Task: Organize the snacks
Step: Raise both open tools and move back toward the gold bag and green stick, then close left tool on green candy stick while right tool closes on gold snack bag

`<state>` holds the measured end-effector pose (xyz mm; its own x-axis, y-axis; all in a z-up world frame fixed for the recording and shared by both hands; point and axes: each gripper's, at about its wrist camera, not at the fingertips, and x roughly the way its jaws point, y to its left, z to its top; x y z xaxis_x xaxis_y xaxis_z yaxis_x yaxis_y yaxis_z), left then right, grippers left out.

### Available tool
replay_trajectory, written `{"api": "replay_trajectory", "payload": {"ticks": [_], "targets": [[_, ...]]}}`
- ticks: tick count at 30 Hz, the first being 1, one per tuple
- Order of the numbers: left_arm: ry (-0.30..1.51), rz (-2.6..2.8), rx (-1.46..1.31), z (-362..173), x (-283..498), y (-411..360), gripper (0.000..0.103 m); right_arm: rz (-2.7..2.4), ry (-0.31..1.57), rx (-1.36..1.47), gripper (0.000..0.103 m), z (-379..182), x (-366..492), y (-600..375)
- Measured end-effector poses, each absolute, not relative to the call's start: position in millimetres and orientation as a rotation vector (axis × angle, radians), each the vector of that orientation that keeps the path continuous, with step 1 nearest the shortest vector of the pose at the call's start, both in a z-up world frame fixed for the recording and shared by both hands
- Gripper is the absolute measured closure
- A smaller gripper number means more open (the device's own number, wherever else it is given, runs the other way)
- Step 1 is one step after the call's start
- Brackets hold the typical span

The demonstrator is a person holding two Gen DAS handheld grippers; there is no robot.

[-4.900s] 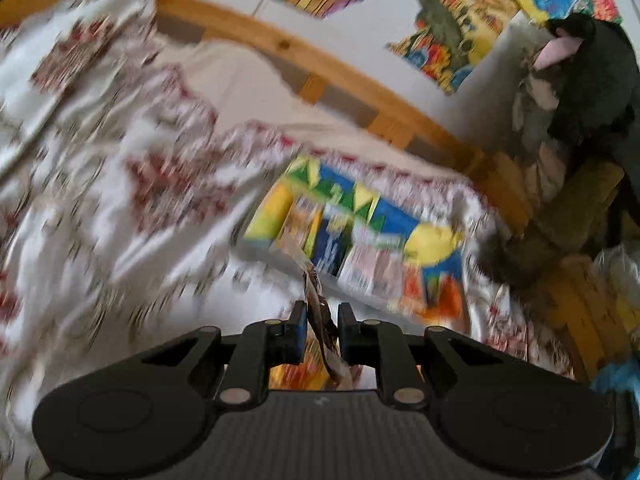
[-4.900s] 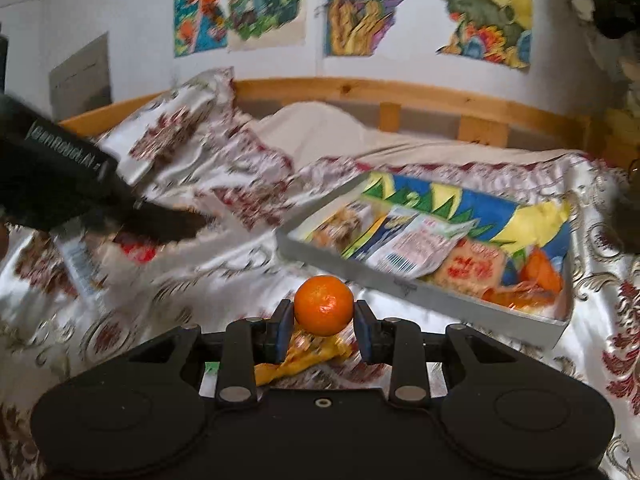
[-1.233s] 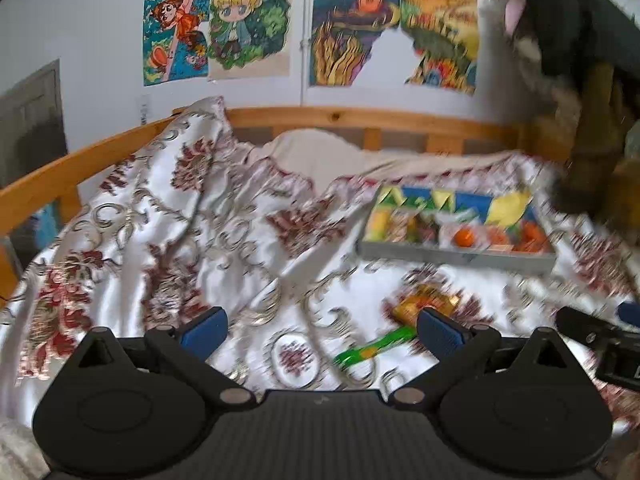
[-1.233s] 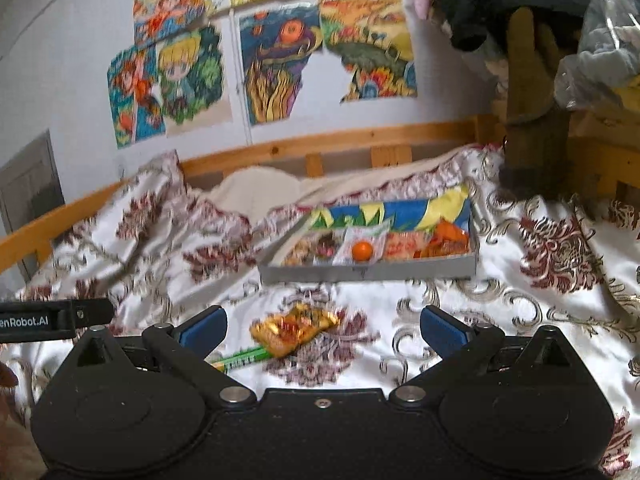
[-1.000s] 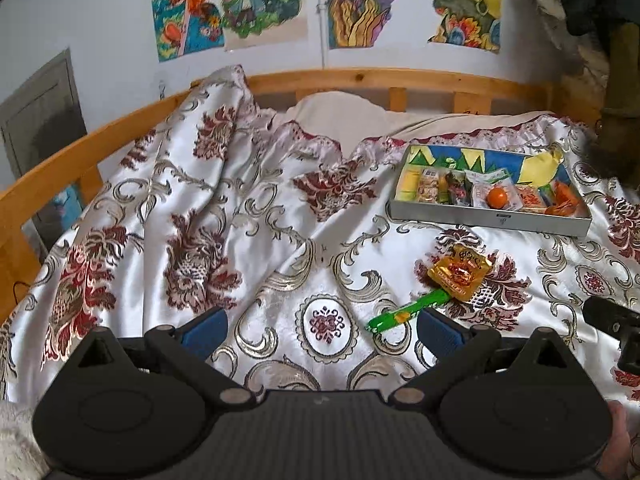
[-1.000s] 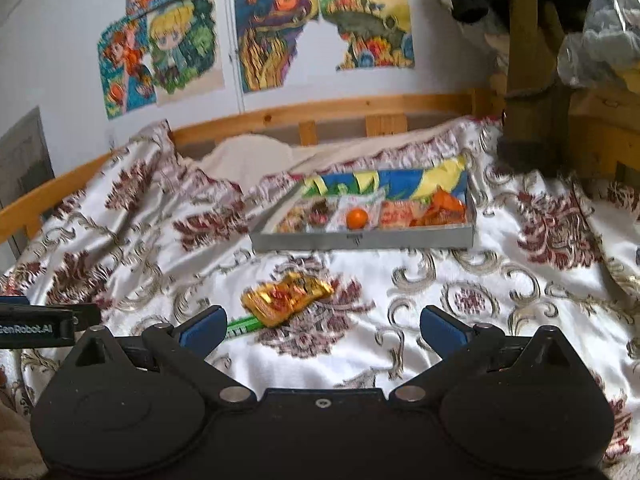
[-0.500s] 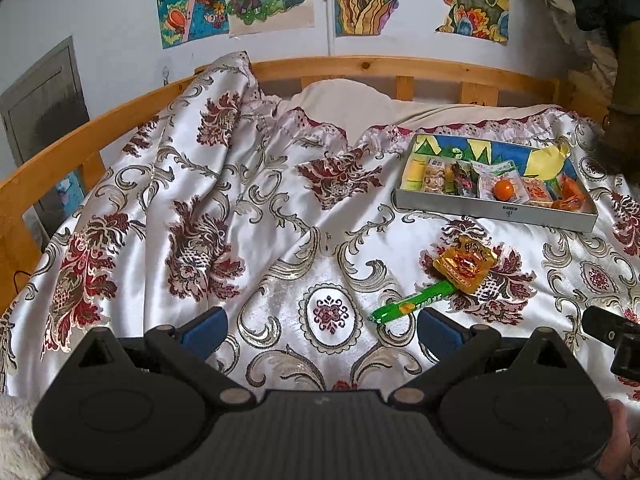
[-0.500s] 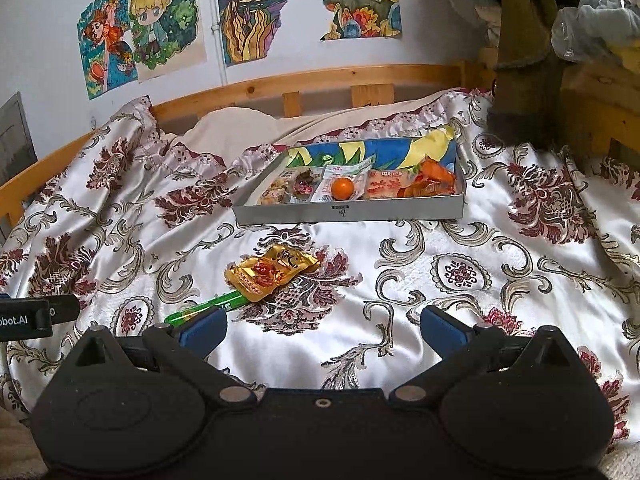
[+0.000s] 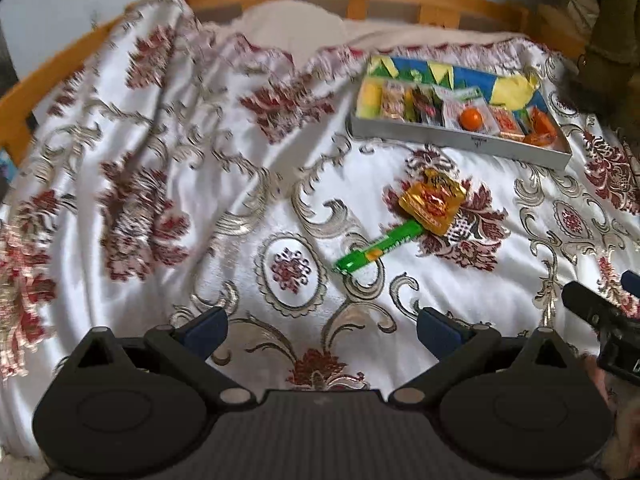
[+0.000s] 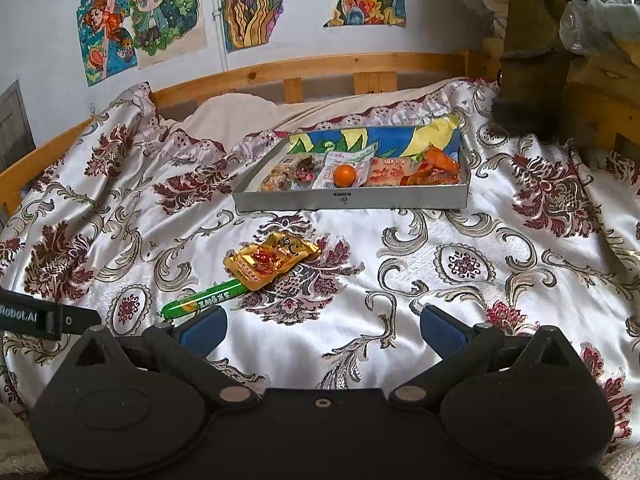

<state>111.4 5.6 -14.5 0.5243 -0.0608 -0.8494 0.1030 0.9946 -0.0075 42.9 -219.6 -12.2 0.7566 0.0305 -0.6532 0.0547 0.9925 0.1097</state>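
On the bed, a white satin bedspread [image 10: 400, 280] with dark red flowers and grey scrolls covered everything up to a wooden bed rail [image 10: 320, 68]. Toward the far side sat a shallow grey box [image 10: 352, 199], its inner back wall printed in blue, yellow and green. Several snack packets lay side by side in it, and a small orange fruit [image 10: 344, 175] rested on top of a white packet [image 10: 346, 166] near the middle. At the right end of the box lay crumpled orange wrappers [image 10: 438, 170].

Outside the box, nearer the cameras, two snacks lay on the bedspread. A golden packet [image 10: 270, 260] with red print lay flat on a red flower, well apart from the box. A long green stick pack [image 10: 204, 300] lay slanted with its upper end tucked just under the golden packet's lower edge.

The left gripper [image 9: 320, 326] hung above the bedspread with its blue-padded fingers spread wide and nothing between them; the green stick pack [image 9: 378, 246] and golden packet [image 9: 434, 202] lay ahead of it, to the right of its centre. The right gripper [image 10: 322, 328] likewise had its fingers spread wide and empty, the lower end of the green stick pack just beyond its left fingertip. Colourful drawings [image 10: 144, 20] hung on the wall behind the bed.
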Motion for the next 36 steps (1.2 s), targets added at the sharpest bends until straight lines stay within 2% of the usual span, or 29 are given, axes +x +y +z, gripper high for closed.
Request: {"api": "replay_trajectory", "payload": {"ticks": [11, 27, 36], "targets": [[1.095, -0.196, 0.096, -42, 159, -4, 0.0, -0.007, 0.818, 0.104, 0.001, -29, 97, -221], [1.139, -0.259, 0.208, -76, 201, -23, 0.001, 0.056, 0.818, 0.104, 0.001, -47, 165, -216], [1.155, -0.236, 0.224, -91, 211, -20, 0.001, 0.202, 0.894, 0.367, 0.001, -77, 227, -228]]}}
